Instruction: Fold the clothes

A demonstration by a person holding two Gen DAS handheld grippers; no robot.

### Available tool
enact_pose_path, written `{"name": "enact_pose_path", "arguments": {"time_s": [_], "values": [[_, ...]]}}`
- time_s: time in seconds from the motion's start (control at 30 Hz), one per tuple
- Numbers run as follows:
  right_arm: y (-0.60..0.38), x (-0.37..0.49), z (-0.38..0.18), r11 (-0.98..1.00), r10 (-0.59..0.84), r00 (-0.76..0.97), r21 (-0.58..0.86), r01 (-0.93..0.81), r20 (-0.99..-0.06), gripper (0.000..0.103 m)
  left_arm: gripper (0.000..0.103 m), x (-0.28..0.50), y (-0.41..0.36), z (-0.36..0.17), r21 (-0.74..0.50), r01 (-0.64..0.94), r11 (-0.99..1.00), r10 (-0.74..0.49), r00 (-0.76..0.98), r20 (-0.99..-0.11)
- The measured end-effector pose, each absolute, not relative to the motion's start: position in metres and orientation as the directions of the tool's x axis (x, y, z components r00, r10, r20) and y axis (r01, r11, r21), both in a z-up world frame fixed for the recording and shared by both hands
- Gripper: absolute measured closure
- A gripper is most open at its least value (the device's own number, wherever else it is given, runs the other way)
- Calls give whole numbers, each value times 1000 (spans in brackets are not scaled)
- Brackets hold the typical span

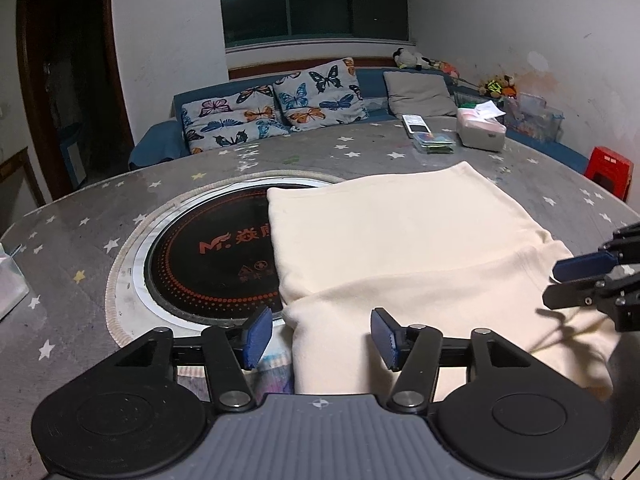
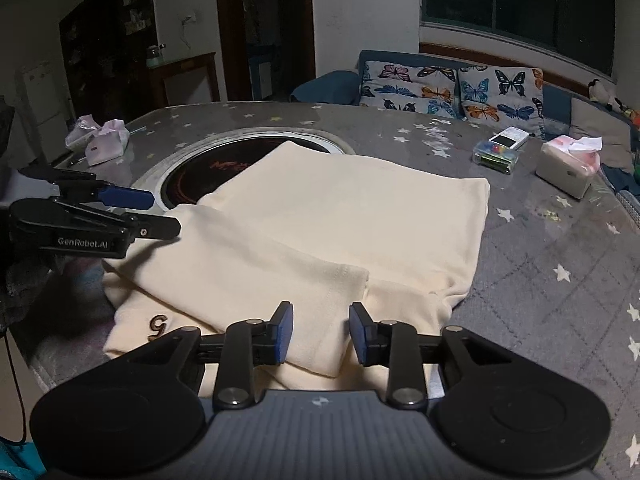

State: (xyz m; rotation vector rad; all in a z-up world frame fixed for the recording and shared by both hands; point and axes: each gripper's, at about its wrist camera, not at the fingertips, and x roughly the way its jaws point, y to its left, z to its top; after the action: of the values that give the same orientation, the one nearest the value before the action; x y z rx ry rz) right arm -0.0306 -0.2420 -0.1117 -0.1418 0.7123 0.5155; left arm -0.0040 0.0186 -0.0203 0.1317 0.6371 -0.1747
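nearest the lens: right tool [image 2: 320, 332], pads spread a little with a folded cloth edge lying between them, not visibly pinched. left tool [image 1: 322, 338] likewise spread, wider, hovering over the near left corner of the cloth, nothing clamped.

largest first: grey star-patterned counter [image 1: 360, 152], round, with a black induction cooktop [image 1: 208, 264] sunk in its middle. cream garment [image 2: 328, 216] spread over the near part of the counter, far corner overlapping the cooktop, already doubled over: one folded flap across the near half, small dark embroidered letter [image 2: 158, 326] showing at the near left corner in the right wrist view. further back, well apart from the cloth: tissue box [image 1: 480, 130], small clear case of coloured bits [image 1: 434, 142].

key relation: garment directly ahead of and below both tools, long axis running across from left tool to right tool, near edge closest to both. right tool slightly nearer to a graspable fold. likely next move, as a judgement: regrip the near edge on both sides and carry it away toward the far edge.
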Motion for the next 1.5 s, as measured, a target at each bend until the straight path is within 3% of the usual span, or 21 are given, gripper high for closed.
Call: {"name": "enact_pose_path", "arguments": {"time_s": [0.73, 1.23, 1.5], "values": [[-243, -47, -110, 872, 387, 644, 34, -489, -660, 59, 24, -39, 8, -19, 140, 249, 958, -119, 794, -596], [-249, -68, -99, 872, 383, 671, 9, -490, -634, 52, 20, -65, 4, -17, 186, 295, 937, -137, 802, -581], [-254, -79, -98, 874, 373, 677, -6, -487, -635, 52, 21, -101, -4, -25, 264, 433, 862, -230, 798, -557]]}}
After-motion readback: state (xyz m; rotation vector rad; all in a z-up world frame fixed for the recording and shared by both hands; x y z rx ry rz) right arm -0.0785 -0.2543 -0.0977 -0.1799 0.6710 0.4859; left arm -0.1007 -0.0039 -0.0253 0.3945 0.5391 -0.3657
